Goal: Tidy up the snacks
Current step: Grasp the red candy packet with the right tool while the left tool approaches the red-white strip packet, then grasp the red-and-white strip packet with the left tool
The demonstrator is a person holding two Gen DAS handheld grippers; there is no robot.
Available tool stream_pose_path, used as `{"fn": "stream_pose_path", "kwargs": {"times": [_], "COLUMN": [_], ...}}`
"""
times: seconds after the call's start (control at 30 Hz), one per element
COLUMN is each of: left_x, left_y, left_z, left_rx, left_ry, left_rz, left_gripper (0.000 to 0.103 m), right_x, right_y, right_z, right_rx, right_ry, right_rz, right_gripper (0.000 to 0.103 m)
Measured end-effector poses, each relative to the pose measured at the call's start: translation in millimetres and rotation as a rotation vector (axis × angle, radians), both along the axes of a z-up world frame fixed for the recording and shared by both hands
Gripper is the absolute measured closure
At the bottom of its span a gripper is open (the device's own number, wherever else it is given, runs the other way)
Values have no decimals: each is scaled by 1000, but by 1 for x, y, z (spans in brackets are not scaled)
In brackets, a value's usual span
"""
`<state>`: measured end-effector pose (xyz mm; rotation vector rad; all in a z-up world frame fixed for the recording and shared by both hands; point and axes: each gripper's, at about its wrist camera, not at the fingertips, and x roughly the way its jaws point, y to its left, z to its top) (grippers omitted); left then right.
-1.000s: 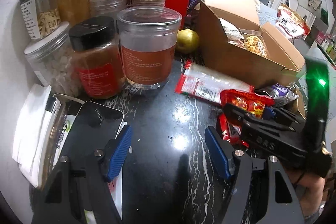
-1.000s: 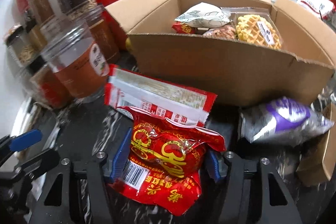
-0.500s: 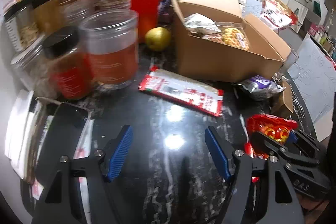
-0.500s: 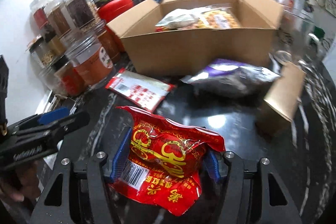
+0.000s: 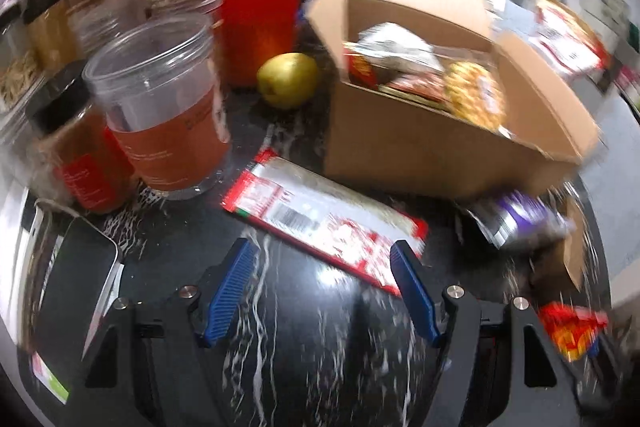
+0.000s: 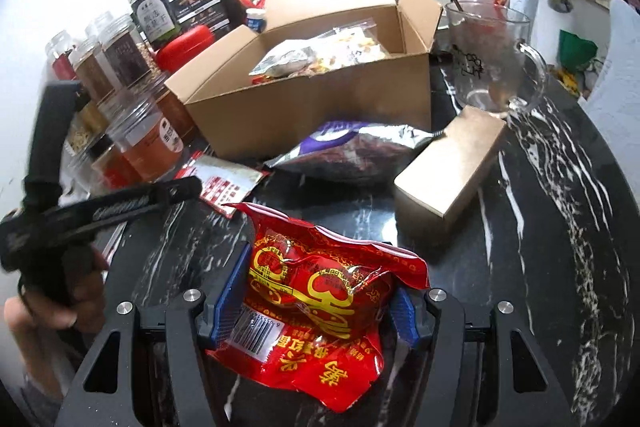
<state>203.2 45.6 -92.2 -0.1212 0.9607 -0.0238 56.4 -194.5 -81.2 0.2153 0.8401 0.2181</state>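
Note:
My right gripper [image 6: 316, 303] is shut on a red and gold snack bag [image 6: 320, 291], held above the black marble table; the same bag [image 5: 572, 331] shows at the lower right of the left wrist view. My left gripper [image 5: 326, 287] stands open with nothing between its blue pads, just short of a flat red and white packet [image 5: 320, 223] lying on the table. An open cardboard box [image 6: 320, 95] holding several snacks stands behind. A silver and purple bag [image 6: 352, 151] lies in front of the box.
Several jars [image 5: 160, 115], a red canister [image 5: 256, 11] and a yellow-green fruit [image 5: 288, 79] crowd the left. A phone [image 5: 76, 291] lies at the near left. A small tan box [image 6: 448, 167] and a glass mug [image 6: 488, 55] stand on the right.
My right gripper has drawn back and risen with the red bag, away from the box. My left gripper has shifted toward the flat red and white packet, which now lies just ahead of its pads.

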Motion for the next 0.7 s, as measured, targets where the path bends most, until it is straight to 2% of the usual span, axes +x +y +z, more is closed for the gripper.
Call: {"fn": "stream_pose_path", "kwargs": {"times": [0.13,0.23,0.47,0.6,0.7], "left_x": [19,28,39,43,45], "left_y": [1,1,-2,-5,-12], "left_z": [-12,-19,-22,-23,-26], "left_rx": [-36,-69,-75,-48,19], "left_ry": [49,88,89,80,67], "left_rz": [125,150,243,296,289], "left_gripper": [32,32,32,32,32], "right_x": [5,9,17,20,21], "right_y": [-3,-5,-4,-5,-5], "right_z": [3,4,4,3,3], "right_rx": [17,23,33,45,48], "right_ry": [-15,-18,-25,-24,-24], "right_rz": [3,13,28,27,28], "right_gripper": [40,40,40,40,40]}}
